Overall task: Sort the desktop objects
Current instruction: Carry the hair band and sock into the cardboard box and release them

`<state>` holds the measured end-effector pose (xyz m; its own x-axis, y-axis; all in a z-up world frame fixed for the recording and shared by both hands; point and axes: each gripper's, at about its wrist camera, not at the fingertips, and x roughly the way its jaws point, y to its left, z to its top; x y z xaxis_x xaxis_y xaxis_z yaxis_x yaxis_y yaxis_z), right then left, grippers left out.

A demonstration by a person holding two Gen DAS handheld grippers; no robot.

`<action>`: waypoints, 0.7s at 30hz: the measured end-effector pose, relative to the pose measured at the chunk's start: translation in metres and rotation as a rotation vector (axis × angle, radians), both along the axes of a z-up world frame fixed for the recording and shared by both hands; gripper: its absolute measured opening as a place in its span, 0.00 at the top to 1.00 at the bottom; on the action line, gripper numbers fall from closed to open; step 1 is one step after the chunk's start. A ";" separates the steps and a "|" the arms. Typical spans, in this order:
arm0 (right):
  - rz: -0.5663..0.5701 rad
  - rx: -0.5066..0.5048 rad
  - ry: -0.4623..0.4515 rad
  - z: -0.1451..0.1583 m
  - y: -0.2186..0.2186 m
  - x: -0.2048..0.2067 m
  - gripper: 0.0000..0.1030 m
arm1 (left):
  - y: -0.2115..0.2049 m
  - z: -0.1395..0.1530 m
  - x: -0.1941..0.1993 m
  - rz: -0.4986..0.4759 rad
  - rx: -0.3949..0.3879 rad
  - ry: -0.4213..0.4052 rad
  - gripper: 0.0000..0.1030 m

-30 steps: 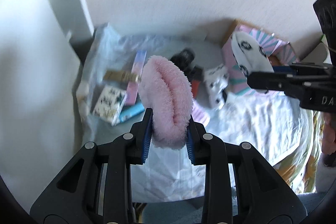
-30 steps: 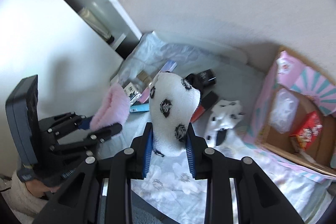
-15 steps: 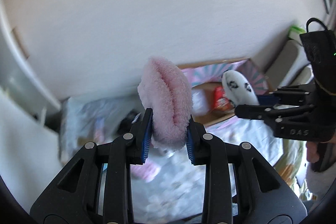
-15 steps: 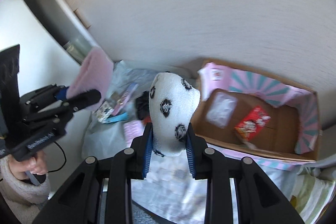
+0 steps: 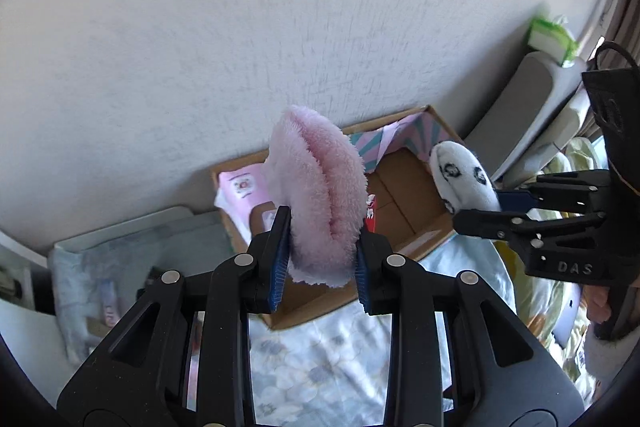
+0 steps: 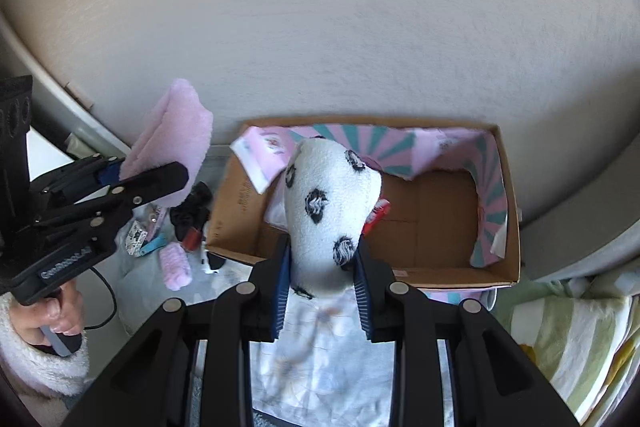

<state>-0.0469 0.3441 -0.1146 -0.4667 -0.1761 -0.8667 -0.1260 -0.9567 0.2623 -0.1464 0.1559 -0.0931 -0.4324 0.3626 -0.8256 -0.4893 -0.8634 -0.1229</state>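
Observation:
My left gripper point(image 5: 320, 259) is shut on a fluffy pink sock point(image 5: 320, 195), held up in the air above the near left part of a cardboard box point(image 5: 416, 203). My right gripper point(image 6: 322, 275) is shut on a white sock with black spots point(image 6: 328, 211), hovering over the near edge of the same box point(image 6: 440, 219). In the left wrist view the right gripper point(image 5: 480, 205) and its spotted sock point(image 5: 460, 175) show at the right. The right wrist view shows the left gripper point(image 6: 176, 171) with the pink sock point(image 6: 172, 139) at the left.
The box has pink and teal flaps and holds a red packet point(image 6: 378, 213) and a white bag. Left of it lie a small pink sock point(image 6: 176, 265), a black item point(image 6: 192, 211) and small boxes point(image 6: 138, 237) on a pale floral cloth point(image 6: 320, 347). A wall stands behind.
Both grippers have swung right from the pile of loose items to the cardboard box, each still carrying its sock. The box now fills the middle of both views.

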 end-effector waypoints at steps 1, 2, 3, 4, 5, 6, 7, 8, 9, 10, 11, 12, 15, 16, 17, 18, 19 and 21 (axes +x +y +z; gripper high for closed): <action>0.002 -0.003 -0.008 -0.003 0.003 -0.001 0.74 | 0.004 -0.005 -0.005 0.002 -0.011 -0.006 0.75; 0.005 -0.003 -0.018 -0.007 0.007 -0.002 0.74 | 0.007 -0.009 -0.009 0.003 -0.022 -0.009 0.75; 0.008 0.004 -0.033 -0.012 0.009 -0.006 0.74 | 0.010 -0.014 -0.012 0.003 -0.035 -0.012 0.75; 0.011 0.008 -0.044 -0.016 0.011 -0.008 0.74 | 0.011 -0.021 -0.017 0.006 -0.056 -0.019 0.75; 0.015 0.010 -0.057 -0.022 0.014 -0.012 0.74 | 0.014 -0.026 -0.021 0.007 -0.071 -0.028 0.75; 0.019 0.012 -0.067 -0.026 0.017 -0.014 0.74 | 0.016 -0.031 -0.025 0.007 -0.085 -0.041 0.75; 0.023 0.027 -0.080 -0.030 0.019 -0.016 0.74 | 0.015 -0.039 -0.025 0.011 -0.101 -0.050 0.75; 0.029 0.076 -0.091 -0.034 0.020 -0.018 0.74 | 0.015 -0.046 -0.028 0.023 -0.125 -0.054 0.75; 0.036 0.153 -0.104 -0.037 0.019 -0.021 0.74 | 0.014 -0.052 -0.031 0.036 -0.149 -0.058 0.75; 0.042 0.198 -0.116 -0.041 0.019 -0.022 0.74 | 0.016 -0.055 -0.032 0.044 -0.159 -0.061 0.75; 0.048 0.218 -0.129 -0.046 0.020 -0.024 0.74 | 0.017 -0.060 -0.033 0.049 -0.169 -0.070 0.75; 0.048 0.204 -0.132 -0.049 0.023 -0.025 0.74 | 0.017 -0.063 -0.035 0.050 -0.173 -0.077 0.75; 0.044 0.169 -0.150 -0.059 0.030 -0.030 0.74 | 0.018 -0.071 -0.036 0.044 -0.191 -0.074 0.75; 0.047 0.174 -0.155 -0.062 0.031 -0.031 0.74 | 0.020 -0.072 -0.035 0.041 -0.199 -0.069 0.75; 0.048 0.173 -0.157 -0.063 0.032 -0.034 0.74 | 0.021 -0.072 -0.035 0.038 -0.204 -0.068 0.75; 0.050 0.166 -0.157 -0.065 0.032 -0.035 0.74 | 0.021 -0.073 -0.035 0.037 -0.206 -0.069 0.75; 0.050 0.155 -0.157 -0.066 0.033 -0.036 0.74 | 0.021 -0.074 -0.035 0.036 -0.209 -0.071 0.75; 0.041 0.126 -0.159 -0.068 0.035 -0.038 0.74 | 0.022 -0.075 -0.038 0.036 -0.211 -0.076 0.75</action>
<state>-0.0847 0.3788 -0.1827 -0.3168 -0.0779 -0.9453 -0.1168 -0.9858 0.1204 -0.1842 0.1783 -0.1683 -0.3760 0.1635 -0.9121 -0.4536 -0.8908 0.0273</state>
